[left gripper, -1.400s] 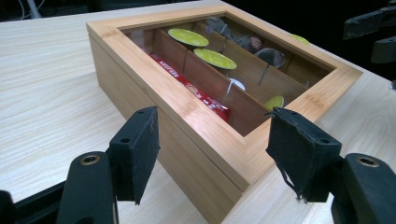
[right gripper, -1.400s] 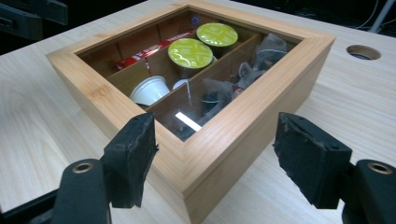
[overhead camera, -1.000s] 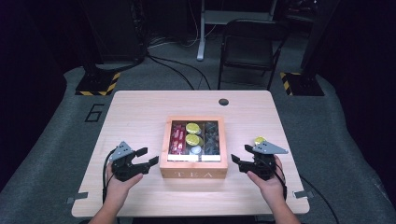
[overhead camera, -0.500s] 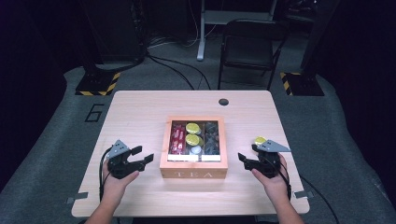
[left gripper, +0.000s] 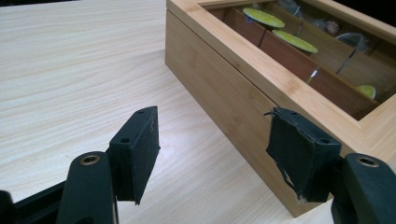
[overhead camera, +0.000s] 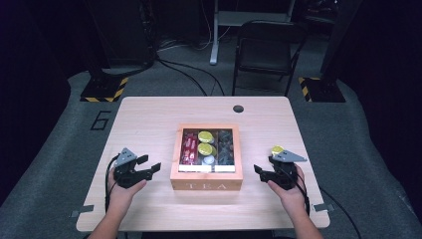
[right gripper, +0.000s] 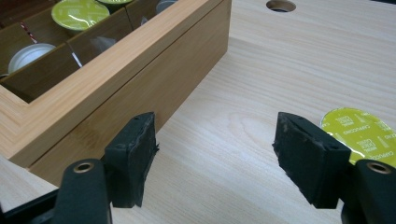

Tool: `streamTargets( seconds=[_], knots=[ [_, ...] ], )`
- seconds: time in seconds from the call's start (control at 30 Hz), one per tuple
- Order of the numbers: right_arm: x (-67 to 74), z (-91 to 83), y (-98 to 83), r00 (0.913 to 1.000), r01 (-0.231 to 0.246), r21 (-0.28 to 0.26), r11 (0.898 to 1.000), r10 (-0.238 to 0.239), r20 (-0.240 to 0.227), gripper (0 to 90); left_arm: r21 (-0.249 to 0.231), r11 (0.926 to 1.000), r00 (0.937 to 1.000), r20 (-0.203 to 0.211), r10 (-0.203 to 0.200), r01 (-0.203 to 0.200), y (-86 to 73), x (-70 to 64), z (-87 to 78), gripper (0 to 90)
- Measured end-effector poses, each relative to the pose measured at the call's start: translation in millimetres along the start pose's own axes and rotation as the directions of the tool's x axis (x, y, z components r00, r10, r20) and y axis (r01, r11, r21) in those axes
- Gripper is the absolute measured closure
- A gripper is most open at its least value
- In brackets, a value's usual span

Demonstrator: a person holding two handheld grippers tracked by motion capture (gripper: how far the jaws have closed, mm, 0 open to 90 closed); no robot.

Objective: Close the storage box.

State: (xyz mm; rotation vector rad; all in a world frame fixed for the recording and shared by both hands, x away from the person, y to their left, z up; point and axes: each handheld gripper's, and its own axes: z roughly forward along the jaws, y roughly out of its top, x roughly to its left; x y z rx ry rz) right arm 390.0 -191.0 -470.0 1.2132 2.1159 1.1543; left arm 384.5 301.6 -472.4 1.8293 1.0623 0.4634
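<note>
The tea box is sitting mid-table between the two grippers. The left gripper is resting just left of it, jaws spread and empty. The right gripper is lying to its right, jaws spread, with a green capsule lying just beside its outer jaw.

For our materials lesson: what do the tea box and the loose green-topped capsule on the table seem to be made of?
Tea box: pale bamboo or wood, smooth matt, fine straight grain showing, clear window on top. Capsule: printed yellow-green lid, likely foil; its body is hidden.
</note>
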Motion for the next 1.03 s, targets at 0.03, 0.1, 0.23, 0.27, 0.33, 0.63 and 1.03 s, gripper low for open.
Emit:
streamTargets(
  seconds=[0.03, 0.1, 0.23, 0.27, 0.33, 0.63, 1.03],
  knots=[
    [0.1, 0.5, -0.2, 1.0000, -0.002, 0.002, 1.000, 0.002, -0.002, 29.2, 0.000, 1.0000, 1.0000, -0.005, 0.002, -0.002, -0.2, 0.2, 1.4, 33.9],
    [-1.1, 0.8, -0.8, 1.0000, -0.001, 0.008, 1.000, 0.001, 0.006, 29.2, 0.012, 0.9999, 1.0000, -0.009, 0.003, -0.003, -0.8, 1.1, 3.5, 33.9],
    [-3.9, 1.9, -2.2, 0.9998, -0.012, 0.018, 1.000, 0.011, 0.016, 29.2, 0.029, 0.9996, 0.9999, -0.013, -0.008, 0.009, -2.2, 4.6, 6.8, 33.9],
    [-5.2, 2.4, -2.6, 0.9997, -0.009, 0.018, 1.000, 0.008, 0.023, 29.2, 0.032, 0.9994, 0.9998, -0.012, -0.016, 0.017, -2.8, 5.4, 7.6, 33.9],
    [-6.6, 3.3, -3.2, 0.9996, -0.012, 0.026, 1.000, 0.011, 0.027, 29.2, 0.039, 0.9989, 0.9996, -0.015, -0.025, 0.025, -3.8, 7.5, 8.9, 33.9],
    [-6.7, 12.2, -6.0, 0.9993, 0.007, 0.073, 0.997, -0.010, 0.037, 29.2, 0.069, 0.9964, 0.9986, -0.019, -0.049, 0.050, -6.4, 12.5, 15.6, 33.9],
    [-6.8, 11.3, -7.4, 0.9991, 0.005, 0.073, 0.997, -0.009, 0.042, 29.2, 0.063, 0.9969, 0.9986, -0.025, -0.047, 0.048, -4.3, 8.5, 18.6, 33.9]
  ],
)
